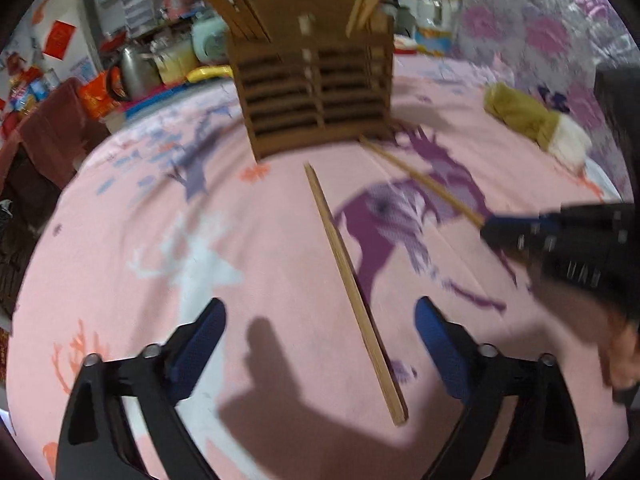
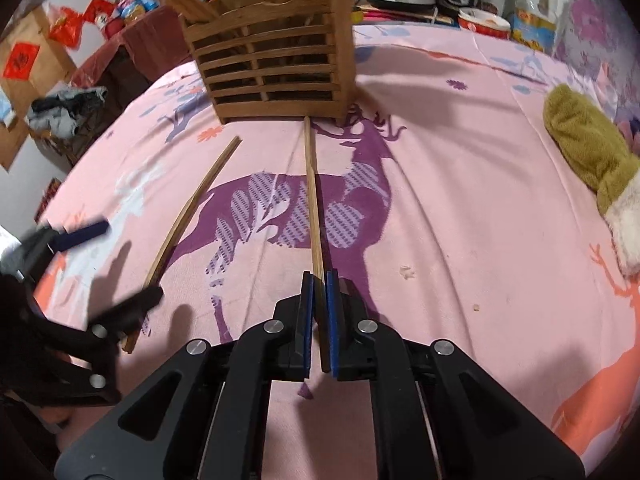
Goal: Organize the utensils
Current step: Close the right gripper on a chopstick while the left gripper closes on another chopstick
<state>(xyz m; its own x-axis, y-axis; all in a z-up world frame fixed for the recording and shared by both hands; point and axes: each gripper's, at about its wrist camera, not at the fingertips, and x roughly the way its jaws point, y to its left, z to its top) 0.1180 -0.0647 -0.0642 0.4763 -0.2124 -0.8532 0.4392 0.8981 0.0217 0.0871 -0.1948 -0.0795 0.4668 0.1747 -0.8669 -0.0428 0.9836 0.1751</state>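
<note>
Right gripper (image 2: 320, 280) is clamped on the near end of one chopstick (image 2: 313, 200), pads pressed to either side of it. That stick runs straight away from the tool, its far tip touching or nearly touching the foot of the wooden holder (image 2: 276, 68) at the far side of the pink cloth (image 2: 460, 220).

Over to the left gripper (image 1: 320, 314): jaws spread wide, nothing pinched. The second chopstick (image 1: 352, 292) lies flat on the cloth between its fingers, nearer the right one, long axis running near to far and leaning left toward the holder (image 1: 316, 92).

So each stick has its own hand. I reckon the left one only has to drop and close across the stick, which lies almost in line with the tool.
</note>
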